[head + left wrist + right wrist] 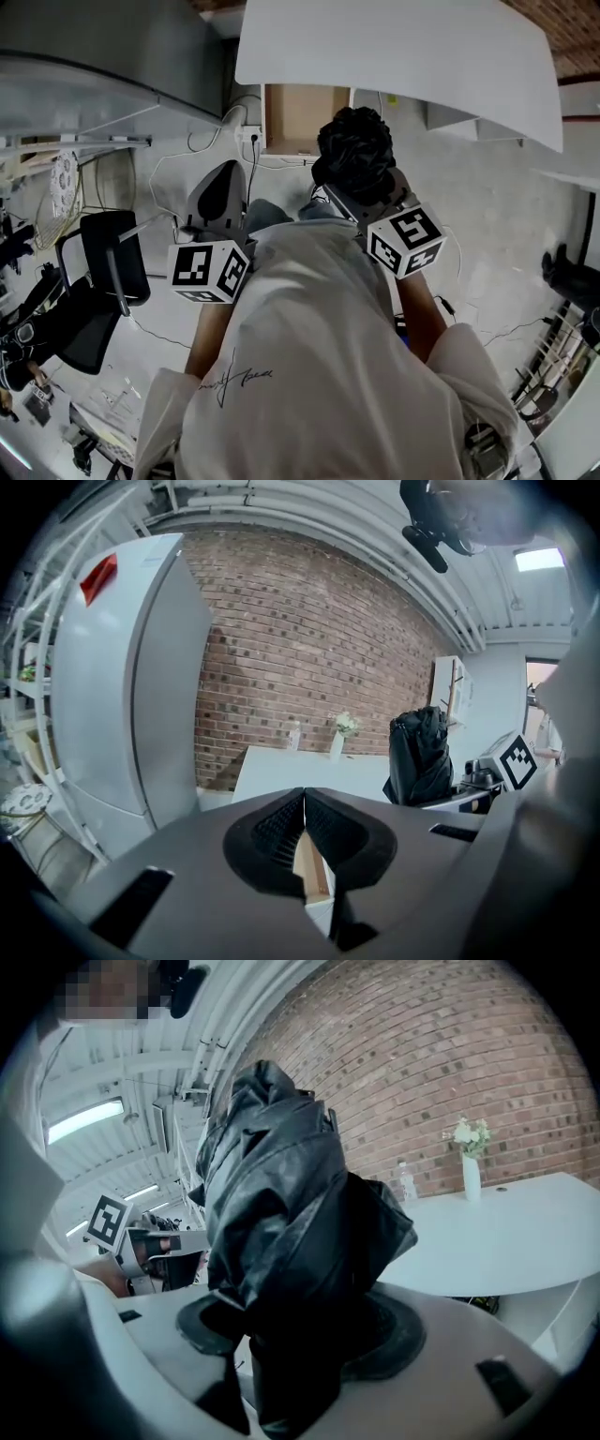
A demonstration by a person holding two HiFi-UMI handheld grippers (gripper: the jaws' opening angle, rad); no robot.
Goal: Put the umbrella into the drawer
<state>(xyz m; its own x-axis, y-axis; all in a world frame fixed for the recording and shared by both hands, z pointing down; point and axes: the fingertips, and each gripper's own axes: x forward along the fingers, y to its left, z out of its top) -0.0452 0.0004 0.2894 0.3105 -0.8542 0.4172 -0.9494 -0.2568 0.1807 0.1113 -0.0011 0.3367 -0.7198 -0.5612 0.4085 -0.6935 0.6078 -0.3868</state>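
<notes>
Brick wall (309, 639) backs a white table (506, 1241) carrying a vase of flowers (471, 1171). Your right gripper (281, 1354) has its fingers clamped on the folded black umbrella (281, 1213), which stands up out of them with its fabric bunched. Head view: you hold the umbrella in the air in front of you, near the table edge and the open wood-lined drawer (300, 117). Your left gripper (305, 817) is alongside, apart from the umbrella, its fingers clenched together.
</notes>
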